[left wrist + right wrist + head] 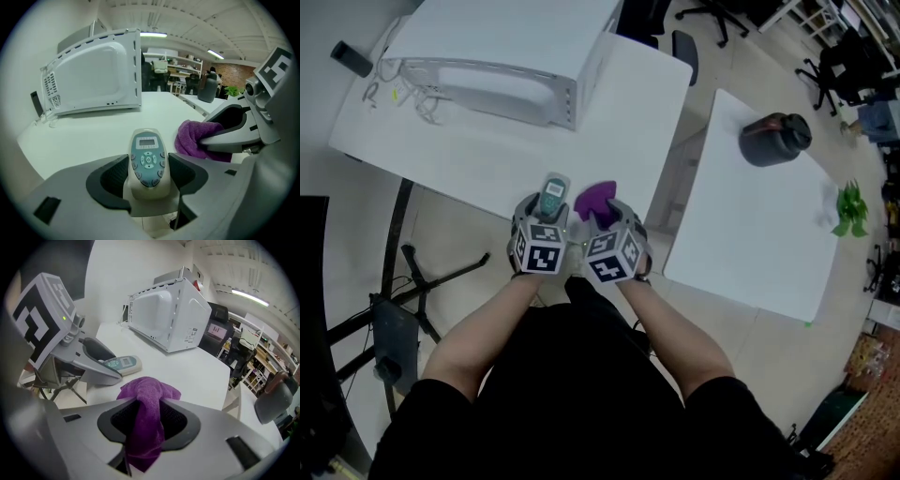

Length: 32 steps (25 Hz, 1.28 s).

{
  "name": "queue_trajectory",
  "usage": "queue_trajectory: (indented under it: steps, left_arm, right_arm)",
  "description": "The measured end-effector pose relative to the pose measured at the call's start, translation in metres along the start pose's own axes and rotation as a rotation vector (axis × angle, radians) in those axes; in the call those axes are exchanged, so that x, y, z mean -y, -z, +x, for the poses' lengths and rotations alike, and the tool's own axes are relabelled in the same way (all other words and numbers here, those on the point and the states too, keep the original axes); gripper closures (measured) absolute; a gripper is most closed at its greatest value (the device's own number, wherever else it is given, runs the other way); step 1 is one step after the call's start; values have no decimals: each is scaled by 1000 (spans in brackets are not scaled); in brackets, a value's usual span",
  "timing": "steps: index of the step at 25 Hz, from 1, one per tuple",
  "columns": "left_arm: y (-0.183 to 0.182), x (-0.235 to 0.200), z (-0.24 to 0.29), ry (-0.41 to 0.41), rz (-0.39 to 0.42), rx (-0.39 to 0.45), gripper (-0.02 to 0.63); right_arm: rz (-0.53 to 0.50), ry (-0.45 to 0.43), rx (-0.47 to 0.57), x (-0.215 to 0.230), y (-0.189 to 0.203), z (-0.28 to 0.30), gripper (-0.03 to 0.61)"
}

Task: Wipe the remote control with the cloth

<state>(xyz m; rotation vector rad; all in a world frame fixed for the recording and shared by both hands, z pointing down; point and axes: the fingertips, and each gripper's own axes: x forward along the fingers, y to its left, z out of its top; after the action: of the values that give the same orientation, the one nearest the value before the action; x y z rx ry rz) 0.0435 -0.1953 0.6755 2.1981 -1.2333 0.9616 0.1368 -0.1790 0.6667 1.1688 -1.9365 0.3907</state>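
remote point(147, 150) is lying lengthwise along the left gripper point(148, 165), its long axis running straight away from the person. its display end is pointing toward the microwave point(93, 77) and its buttons are facing up. its lower half is sitting between the jaws, which are standing wide and pressing on its two sides. the display end is sticking out past the tips, over the near edge of the table point(487, 159). just to its right, the right gripper point(150, 403) is holding the purple cloth point(146, 387). its jaws are gripping a narrow fold, with a bunch puffing out ahead of the tips and a tail hanging down behind. cloth and remote are sitting side by side, near each other but apart.
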Motion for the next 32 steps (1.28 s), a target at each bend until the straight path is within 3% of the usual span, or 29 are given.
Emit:
queue_trajectory:
  steps: [8,17,19,22,26,29,32]
  left_arm:
    - [-6,3,-16,17,3,39,302]
    - [-31,8,-156,103,103,305,304]
    - [-34,5,-186,124,118,359,314]
    - [-39,1,-224,146,150,424,386]
    - [-44,5,-261,160,193,489,534]
    - [-47,13,-280,157,200,542,611]
    - [-45,21,-290,132,228,557,611]
  right_arm:
    - [24,-16,75,4,-12,-31,380]
    - [123,11,314,-34,-68,-149,386]
    - [129,28,360,-51,-78,-175,448]
    - [131,68,397,-71,-87,-206,494]
    - [121,87,438,-87,-93,-241,554]
    - [108,86,480,-86,-95,-257,561]
    - [95,70,505,-82,-94,-268,563]
